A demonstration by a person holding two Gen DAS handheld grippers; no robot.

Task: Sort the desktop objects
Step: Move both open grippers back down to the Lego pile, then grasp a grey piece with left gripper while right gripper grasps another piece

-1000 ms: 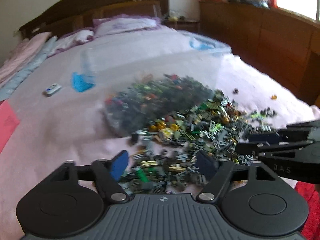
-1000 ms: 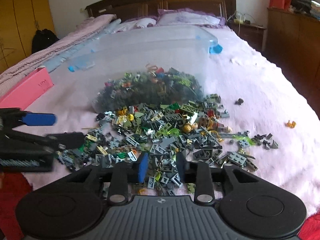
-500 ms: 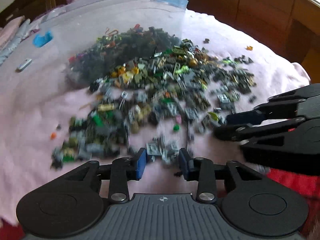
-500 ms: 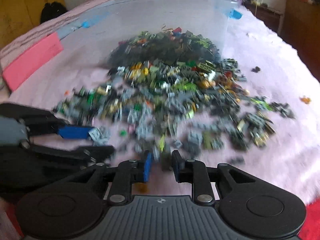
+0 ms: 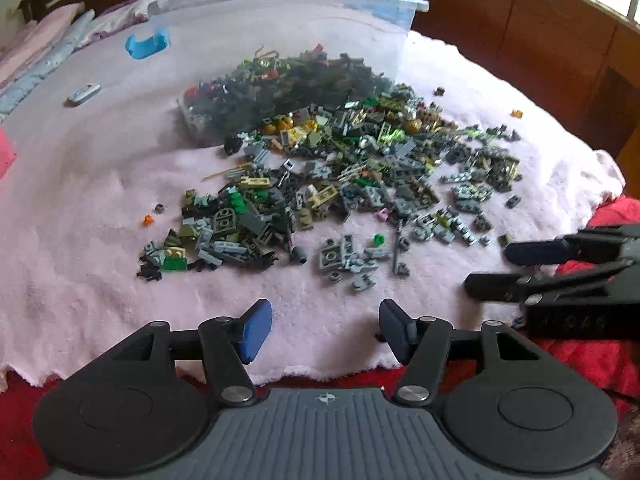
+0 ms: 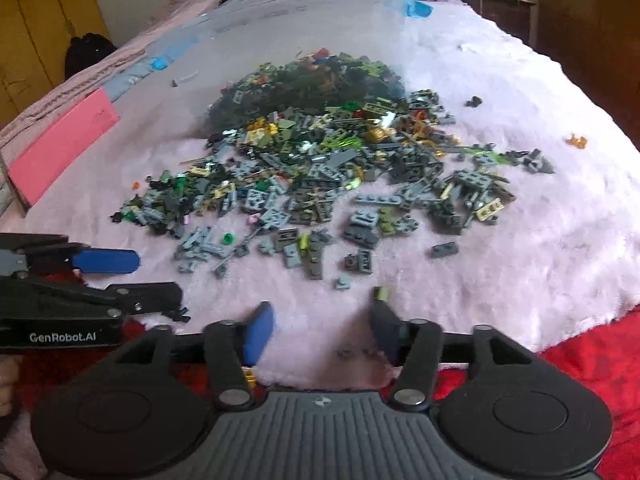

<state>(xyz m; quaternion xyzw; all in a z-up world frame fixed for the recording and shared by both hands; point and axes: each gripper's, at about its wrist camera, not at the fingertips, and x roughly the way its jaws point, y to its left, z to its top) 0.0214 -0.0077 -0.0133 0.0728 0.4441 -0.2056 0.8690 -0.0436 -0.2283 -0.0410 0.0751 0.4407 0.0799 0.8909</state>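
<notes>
both the left gripper [image 5: 324, 326] and the right gripper [image 6: 320, 330] hang spread and empty at the near edge of the blanket [image 5: 80, 240], just short of the bricks [image 5: 340, 184] spilling from the tipped clear bin [image 5: 360, 4]. the bricks lie thin, tangled and half sunk in plush, so a pinch could likely catch several, snag fibres or flick one away. the two grippers sit close and could knock together.

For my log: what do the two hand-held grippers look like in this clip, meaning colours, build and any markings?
Both look alike: a black body with two round discs, a ribbed grey centre plate bearing a small round emblem, silver pivot pins and black linkage arms. The left hand-held gripper has blue pads; from the side it reads "GenRobot.AI" in white. The right hand-held gripper shows one blue pad, the other looking dark and blurred.
</notes>
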